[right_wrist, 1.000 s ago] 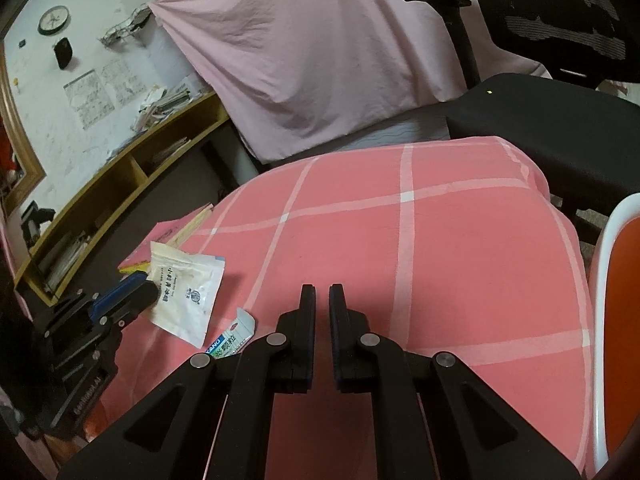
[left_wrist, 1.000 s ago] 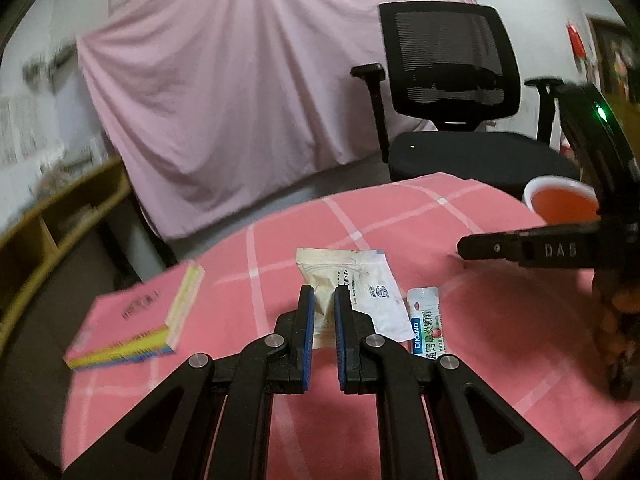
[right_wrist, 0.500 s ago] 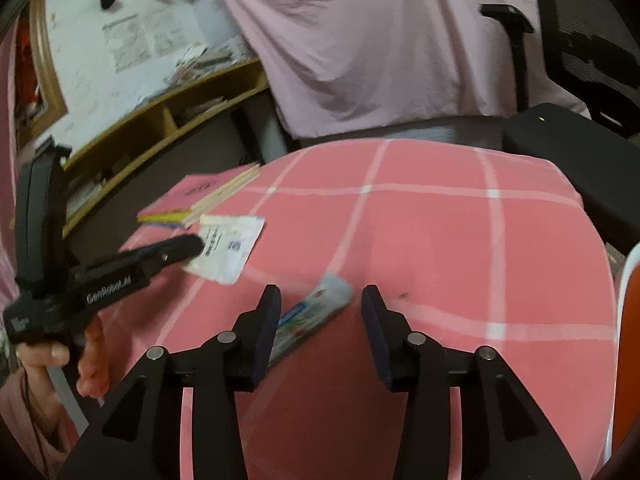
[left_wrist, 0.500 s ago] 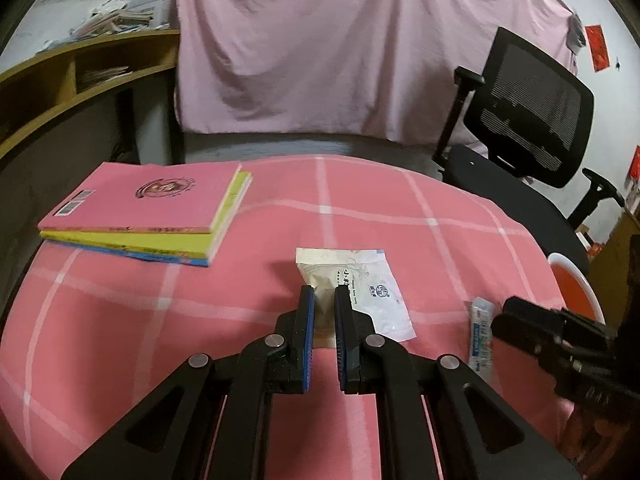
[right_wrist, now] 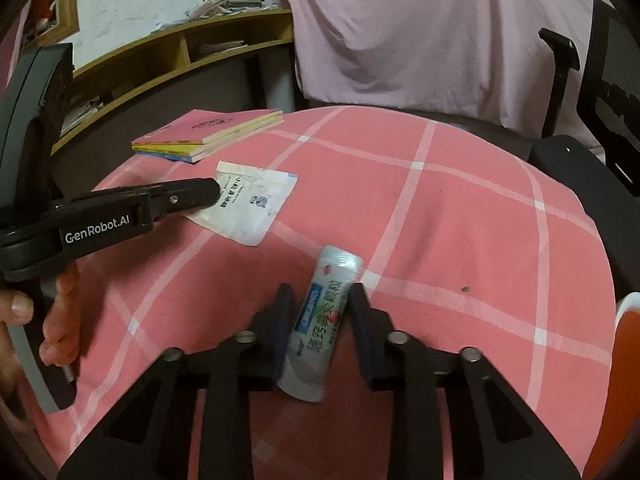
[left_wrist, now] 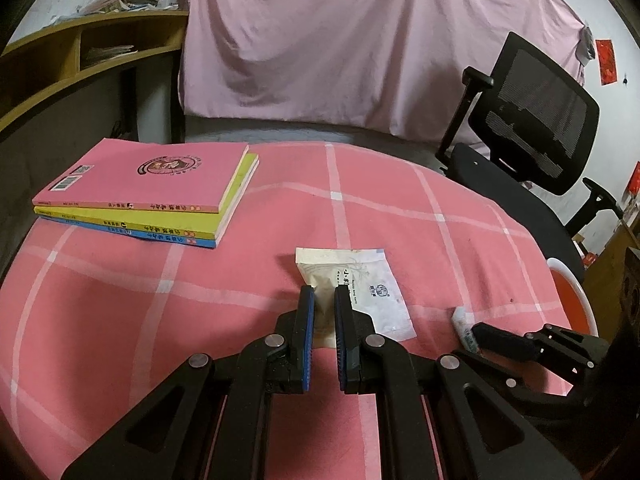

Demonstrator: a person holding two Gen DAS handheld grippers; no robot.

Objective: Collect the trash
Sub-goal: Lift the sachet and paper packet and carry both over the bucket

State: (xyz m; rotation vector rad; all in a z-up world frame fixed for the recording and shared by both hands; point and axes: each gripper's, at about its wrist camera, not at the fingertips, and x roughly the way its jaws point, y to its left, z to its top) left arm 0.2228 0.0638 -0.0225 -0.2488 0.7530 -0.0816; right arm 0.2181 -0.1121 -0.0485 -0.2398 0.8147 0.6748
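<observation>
A white and beige sachet wrapper (left_wrist: 352, 280) lies flat on the pink checked tablecloth (left_wrist: 240, 280). My left gripper (left_wrist: 324, 296) is nearly closed, its jaws a narrow gap apart over the wrapper's near end; it also shows in the right wrist view (right_wrist: 212, 190) beside the wrapper (right_wrist: 252, 204). A small candy wrapper (right_wrist: 324, 312) with blue and green print lies between the fingers of my right gripper (right_wrist: 320, 296), which is open around it. In the left wrist view the candy wrapper (left_wrist: 462, 322) is partly hidden by the right gripper (left_wrist: 480, 330).
A stack of three books (left_wrist: 148, 188) lies at the far left of the table. An orange bin with a white rim (left_wrist: 572, 300) stands off the table's right edge. A black office chair (left_wrist: 532, 128) is behind it. Wooden shelves (right_wrist: 180, 52) run along the left wall.
My right gripper opened and came down over the candy wrapper, which now lies between its fingers. My left gripper stayed over the white sachet wrapper with the same narrow gap.
</observation>
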